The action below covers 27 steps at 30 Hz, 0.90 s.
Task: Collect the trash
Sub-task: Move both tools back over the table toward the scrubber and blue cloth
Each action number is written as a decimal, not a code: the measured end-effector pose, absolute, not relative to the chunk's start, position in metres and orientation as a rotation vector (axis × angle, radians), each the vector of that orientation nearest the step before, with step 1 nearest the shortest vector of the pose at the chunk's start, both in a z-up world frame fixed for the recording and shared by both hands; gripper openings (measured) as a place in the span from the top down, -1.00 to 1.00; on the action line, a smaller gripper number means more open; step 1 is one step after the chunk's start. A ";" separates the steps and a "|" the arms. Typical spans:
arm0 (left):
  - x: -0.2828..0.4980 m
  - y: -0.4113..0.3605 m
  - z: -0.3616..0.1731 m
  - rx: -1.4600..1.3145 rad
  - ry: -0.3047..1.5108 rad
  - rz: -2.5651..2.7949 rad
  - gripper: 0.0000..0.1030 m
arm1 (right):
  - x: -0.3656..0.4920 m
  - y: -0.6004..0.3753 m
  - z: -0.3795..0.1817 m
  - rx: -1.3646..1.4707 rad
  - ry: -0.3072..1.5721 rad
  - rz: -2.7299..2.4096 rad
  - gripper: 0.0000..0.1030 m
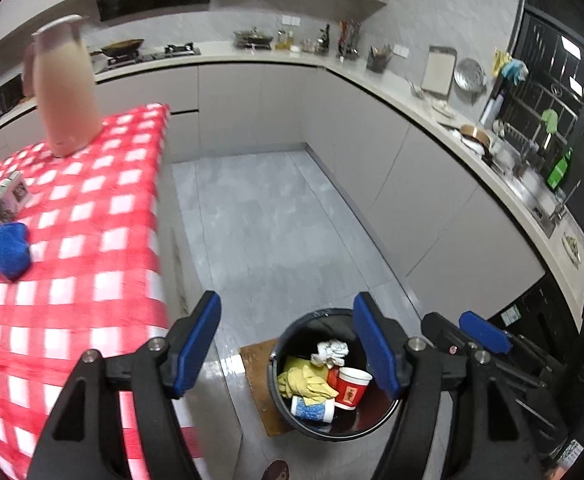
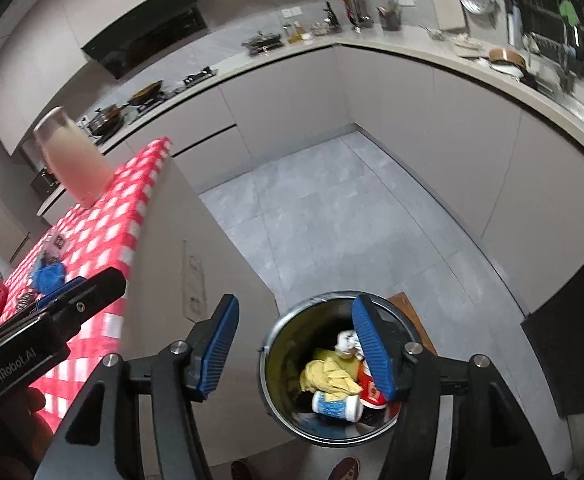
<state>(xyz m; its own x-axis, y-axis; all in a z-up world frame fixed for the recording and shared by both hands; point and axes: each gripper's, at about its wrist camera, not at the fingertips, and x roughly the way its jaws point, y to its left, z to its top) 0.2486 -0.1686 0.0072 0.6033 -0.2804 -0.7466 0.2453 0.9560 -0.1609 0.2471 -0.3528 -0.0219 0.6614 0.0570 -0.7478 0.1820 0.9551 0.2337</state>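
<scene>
The black trash bin (image 1: pixel 333 376) stood on the grey floor beside the table, holding a crumpled white tissue (image 1: pixel 330 353), a yellow cloth (image 1: pixel 305 382), a red paper cup (image 1: pixel 351 387) and a blue-patterned cup (image 1: pixel 311 409) on its side. My left gripper (image 1: pixel 288 350) and my right gripper (image 2: pixel 293 346) both hung above it, fingers spread apart, gripping nothing. On the red checked tablecloth (image 1: pixel 92 240) sat a blue cloth (image 1: pixel 6 245) and a pale pink jug (image 1: pixel 64 88)
</scene>
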 end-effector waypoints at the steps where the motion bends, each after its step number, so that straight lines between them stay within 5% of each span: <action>1: 0.249 -0.162 0.010 -0.050 0.863 -0.300 -0.39 | 0.248 -0.348 -0.018 0.301 0.842 -0.064 -0.20; 27: 0.284 0.130 0.025 -0.153 0.786 -0.033 -0.39 | 0.331 -0.047 0.022 0.207 0.777 0.180 -0.28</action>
<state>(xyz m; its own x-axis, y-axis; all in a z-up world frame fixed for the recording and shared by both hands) 0.2843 0.1298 0.0252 0.7071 -0.0865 -0.7018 -0.0277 0.9883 -0.1497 0.3305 -0.0469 0.0222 0.6995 0.2366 -0.6743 -0.0848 0.9644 0.2505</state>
